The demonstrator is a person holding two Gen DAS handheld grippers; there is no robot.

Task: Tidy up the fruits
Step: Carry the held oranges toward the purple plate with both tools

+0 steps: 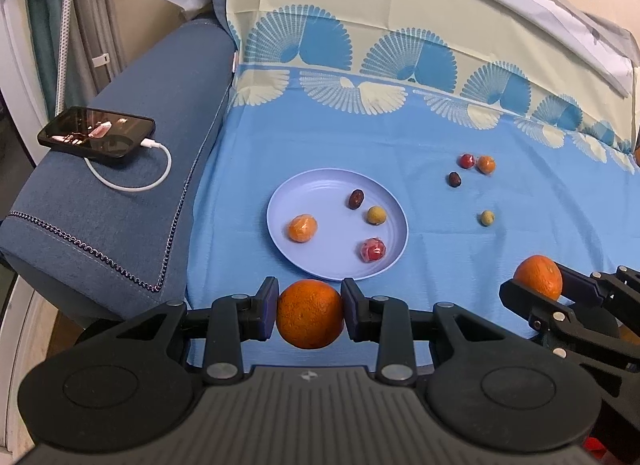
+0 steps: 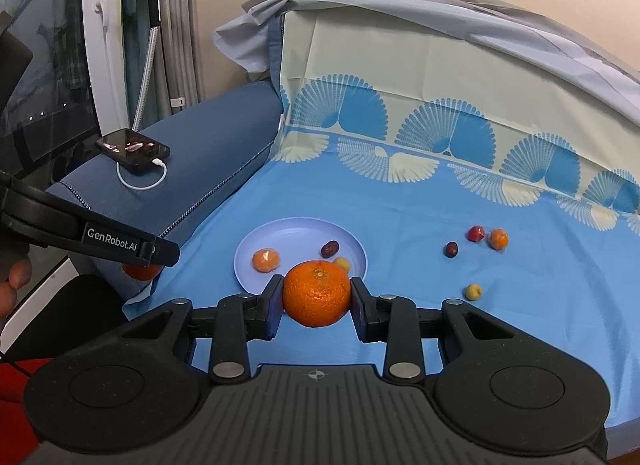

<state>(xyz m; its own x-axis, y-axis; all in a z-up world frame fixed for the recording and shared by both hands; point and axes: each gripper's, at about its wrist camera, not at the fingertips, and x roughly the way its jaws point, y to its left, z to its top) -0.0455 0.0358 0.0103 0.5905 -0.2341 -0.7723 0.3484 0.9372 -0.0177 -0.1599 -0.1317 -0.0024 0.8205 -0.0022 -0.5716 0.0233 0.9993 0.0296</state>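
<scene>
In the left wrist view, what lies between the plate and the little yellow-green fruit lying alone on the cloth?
Nothing: in the left wrist view only bare blue cloth separates the plate from the yellow-green fruit.

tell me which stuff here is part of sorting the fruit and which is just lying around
Part of the job: orange in left gripper; orange in right gripper; plate holding four small fruits; four loose small fruits on the blue cloth.

Just lying about: phone; charging cable; sofa armrest.
</scene>
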